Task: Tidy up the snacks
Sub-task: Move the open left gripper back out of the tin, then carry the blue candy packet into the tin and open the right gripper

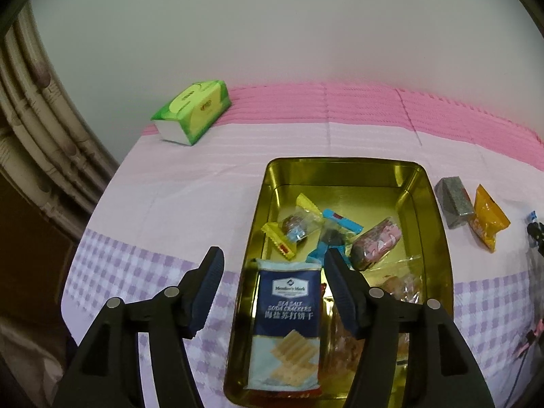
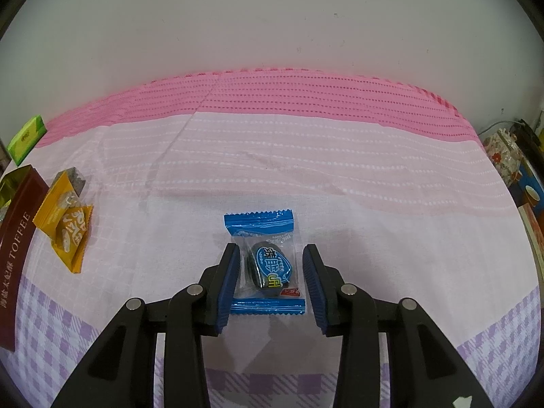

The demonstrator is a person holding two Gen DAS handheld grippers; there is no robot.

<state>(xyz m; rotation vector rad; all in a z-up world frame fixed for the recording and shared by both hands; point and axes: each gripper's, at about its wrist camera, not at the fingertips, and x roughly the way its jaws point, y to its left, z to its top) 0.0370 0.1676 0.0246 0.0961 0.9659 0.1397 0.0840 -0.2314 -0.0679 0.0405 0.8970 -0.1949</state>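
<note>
Lying flat: cracker pack (image 1: 287, 326), in the tin's (image 1: 343, 163) near left part, long side along the tin's left wall.
Left gripper (image 1: 273, 267): spread above the tin's near end, nothing between the pads, cracker pack below and clear of both.
Left fingers (image 1: 207, 289): one over the cloth left of the tin, the other over the tin's middle.
Tin: gold inside, open, on the cloth (image 1: 170, 204); brown outer wall marked TOFFEE at the left edge of the right wrist view.
In the tin, far half: yellow sweet (image 1: 295, 222), blue sweet (image 1: 335, 229), pink pack (image 1: 375, 243), all loose on the floor.
In the tin, near right: clear wrappers with reddish contents, partly hidden by the finger, kind not readable.
Right of the tin: grey pack (image 1: 454, 202) and orange pack (image 1: 488, 217), touching each other, on the cloth, near the tin's far right corner.
Tissue box (image 1: 192, 115): green, at the far left corner of the cloth, well apart from the tin.
Right gripper (image 2: 270, 255): jaws partly apart, straddling a blue cookie pack (image 2: 267, 263) on the cloth.
Right pads: left one touching the wrapper's edge, right one just clear of it; no firm pinch visible.
Blue cookie pack: flat on the cloth, mid-table, well apart from the tin.
Cloth: pink band at the far edge, pale middle, lilac check at the near edge.
</note>
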